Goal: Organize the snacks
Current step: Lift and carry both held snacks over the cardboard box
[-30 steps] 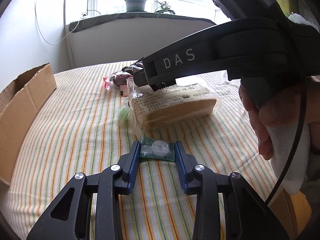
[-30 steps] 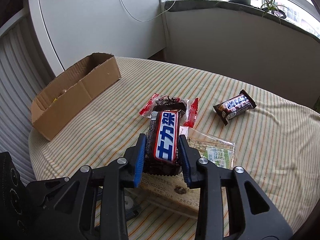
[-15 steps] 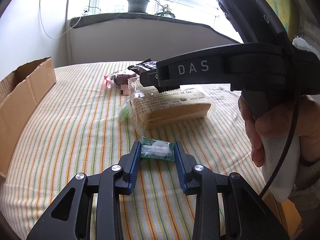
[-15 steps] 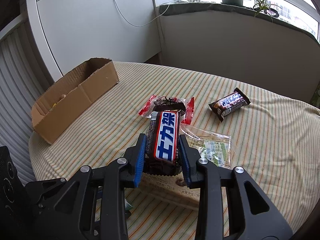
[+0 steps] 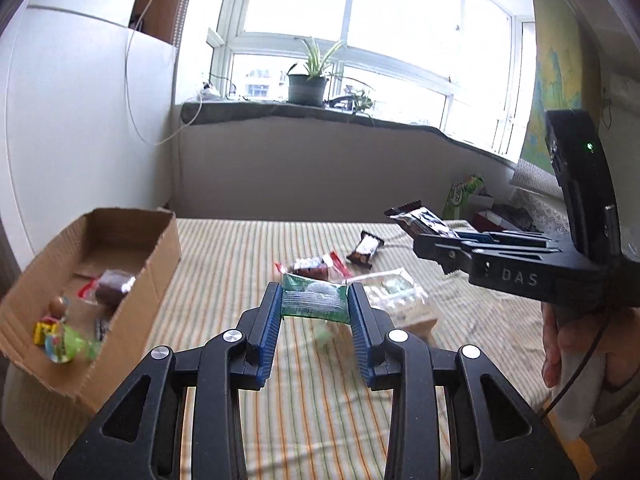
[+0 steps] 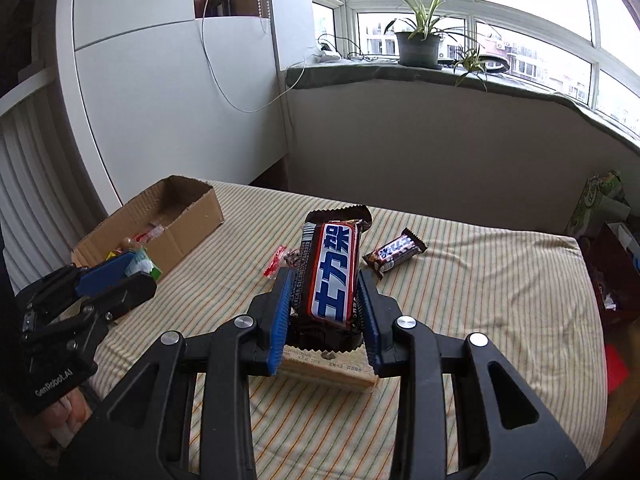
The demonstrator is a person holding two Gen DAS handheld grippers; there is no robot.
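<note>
Snacks: green packet (image 5: 313, 301) was pinched in left gripper (image 5: 314, 312), above striped table (image 5: 240, 256) | chocolate bar (image 6: 333, 276) was clamped in right gripper (image 6: 326, 312) over bread pack (image 6: 340, 372) | cardboard box (image 5: 158, 264) at left held other sweets | small bar (image 6: 394, 253) lay on the cloth.

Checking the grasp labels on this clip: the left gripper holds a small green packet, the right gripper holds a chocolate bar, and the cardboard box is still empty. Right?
Not quite. In the left wrist view the cardboard box already holds several snacks. The left gripper does clamp the green packet, and the right gripper the chocolate bar.
</note>
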